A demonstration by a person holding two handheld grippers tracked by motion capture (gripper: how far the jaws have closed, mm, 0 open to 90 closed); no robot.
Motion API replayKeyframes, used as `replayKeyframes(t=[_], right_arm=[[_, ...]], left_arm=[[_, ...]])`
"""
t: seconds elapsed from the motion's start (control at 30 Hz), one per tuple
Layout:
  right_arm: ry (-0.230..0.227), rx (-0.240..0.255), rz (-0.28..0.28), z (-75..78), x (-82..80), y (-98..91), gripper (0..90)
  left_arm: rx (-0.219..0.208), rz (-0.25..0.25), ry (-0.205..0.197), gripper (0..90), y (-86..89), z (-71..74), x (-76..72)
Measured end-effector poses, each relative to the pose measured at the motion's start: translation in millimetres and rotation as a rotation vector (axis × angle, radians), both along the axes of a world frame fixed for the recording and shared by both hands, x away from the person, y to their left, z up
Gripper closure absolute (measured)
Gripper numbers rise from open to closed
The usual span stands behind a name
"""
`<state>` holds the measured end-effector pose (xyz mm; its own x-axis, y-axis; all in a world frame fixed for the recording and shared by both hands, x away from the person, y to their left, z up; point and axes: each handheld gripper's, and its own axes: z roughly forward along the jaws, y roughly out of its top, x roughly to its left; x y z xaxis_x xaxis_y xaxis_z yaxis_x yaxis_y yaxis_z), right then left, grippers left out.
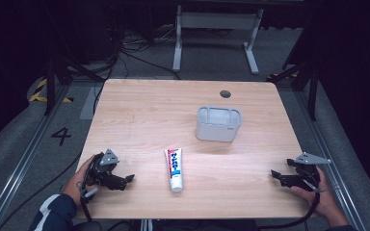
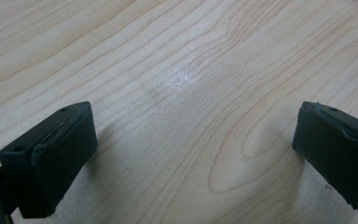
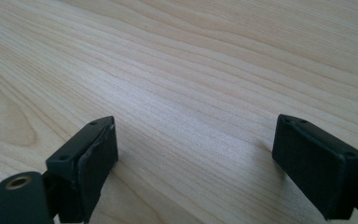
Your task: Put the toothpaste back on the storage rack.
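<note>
1. Overhead, in the high view, a toothpaste tube [image 1: 174, 169] lies flat on the wooden table [image 1: 144, 115], near its front edge, cap end towards the person. A grey holder [image 1: 218, 123] stands upright behind it, to the right and apart from it.
2. Also in the high view, the left gripper [image 1: 129, 178] rests low at the table's front left, the right gripper [image 1: 274, 174] at the front right; both point inward at the tube, each well apart from it.
3. Seen in the left gripper view, the jaws are spread wide over bare wood grain, nothing between them.
4. Likewise, in the right gripper view the jaws stand spread, with bare tabletop between.
</note>
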<state>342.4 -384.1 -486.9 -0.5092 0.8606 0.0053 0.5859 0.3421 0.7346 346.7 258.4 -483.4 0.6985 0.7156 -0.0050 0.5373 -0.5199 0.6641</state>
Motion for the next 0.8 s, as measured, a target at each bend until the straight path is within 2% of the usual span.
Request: replayKeyframes(t=[0.07,0.23,0.3,0.4,0.47,0.53,0.57,0.63,0.73,0.8], right_arm=[[0.000,0.001,-0.001,0.1,-0.1,0.1,14.5],[0.000,-0.001,-0.004,0.1,-0.4,0.4,14.4],[0.000,0.002,-0.006,0.1,0.0,0.7,14.3],[0.001,0.001,-0.007,0.1,0.0,0.7,14.3],[0.001,-0.001,-0.007,0.1,0.0,0.6,14.3],[0.001,-0.001,-0.007,0.1,-0.1,0.6,14.3],[0.000,-0.001,-0.007,0.1,-0.1,0.8,14.3],[0.000,-0.002,-0.007,0.1,-0.1,0.7,14.2],[0.000,-0.002,-0.008,0.2,0.1,1.0,14.3],[-0.001,-0.002,-0.008,0.2,0.2,1.1,14.3]], left_arm=[[0.005,-0.027,0.009,0.2,2.9,0.5,3.4],[0.007,-0.040,0.018,0.3,3.2,1.0,5.7],[0.010,-0.034,0.015,0.1,3.5,1.0,6.2],[0.008,0.006,0.015,0.2,2.1,0.9,4.4],[0.022,0.015,0.013,0.4,2.0,2.2,4.6],[0.034,0.015,0.020,4.0,1.8,4.3,3.7],[0.033,0.024,0.038,5.5,2.1,6.1,4.3],[0.031,0.040,0.032,7.2,1.2,6.7,5.1],[0.048,0.051,0.048,17.6,-3.6,11.5,5.5],[0.037,0.054,0.036,18.0,-10.3,14.0,5.2]])
